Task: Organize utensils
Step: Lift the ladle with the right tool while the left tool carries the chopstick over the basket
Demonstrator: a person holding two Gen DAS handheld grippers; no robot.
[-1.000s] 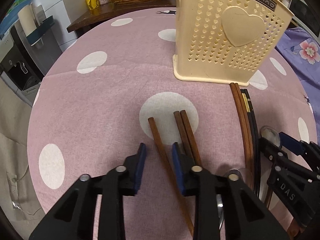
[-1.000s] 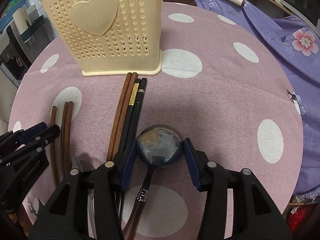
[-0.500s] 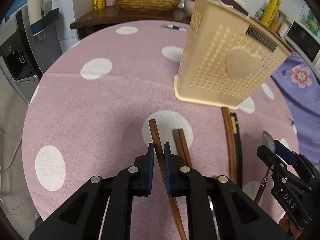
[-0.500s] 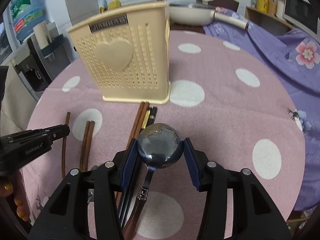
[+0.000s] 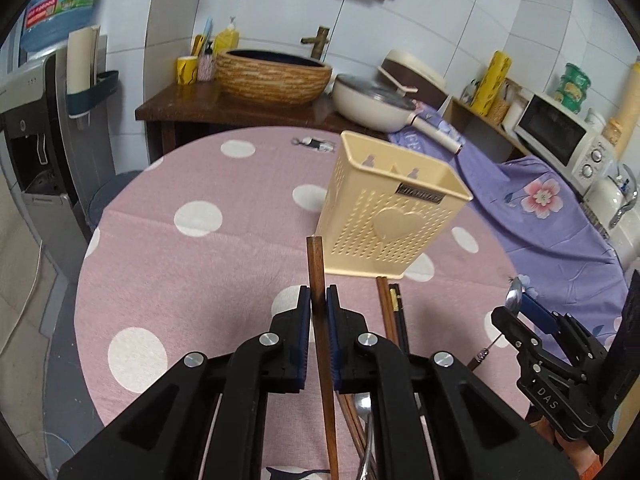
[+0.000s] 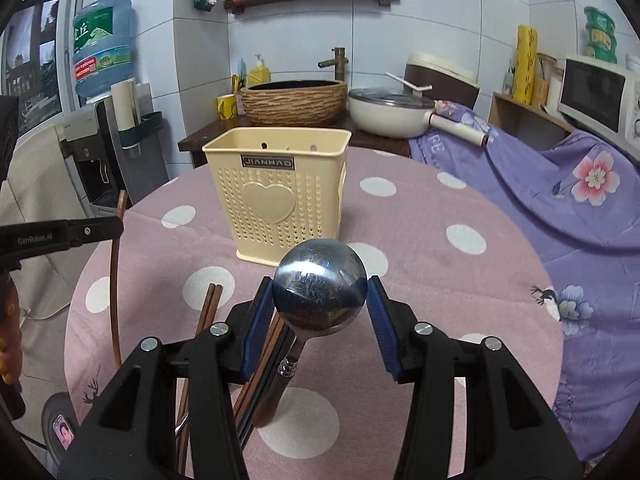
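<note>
Chopstick (image 5: 318, 276) sat clenched in the left gripper (image 5: 319, 307), ladle (image 6: 320, 286) in the right gripper (image 6: 320, 312); either could snag the holder (image 6: 276, 192) rim.

soft, even room light, heavy fisheye bend

the room is evenly lit, bright enough, with no hard sun. the white wall tiles (image 6: 440, 40) carry a mild sheen. shadows on the pink dotted bench (image 5: 200, 280) are faint and soft-edged. the steel ladle bowl (image 6: 320, 288) shows a dull mottled reflection with a pale glare across its top. both views bow strongly, straight lines curving near the rims, and the corners fall to black. focus is sharp mid-frame, slightly softer toward the edges.
</note>
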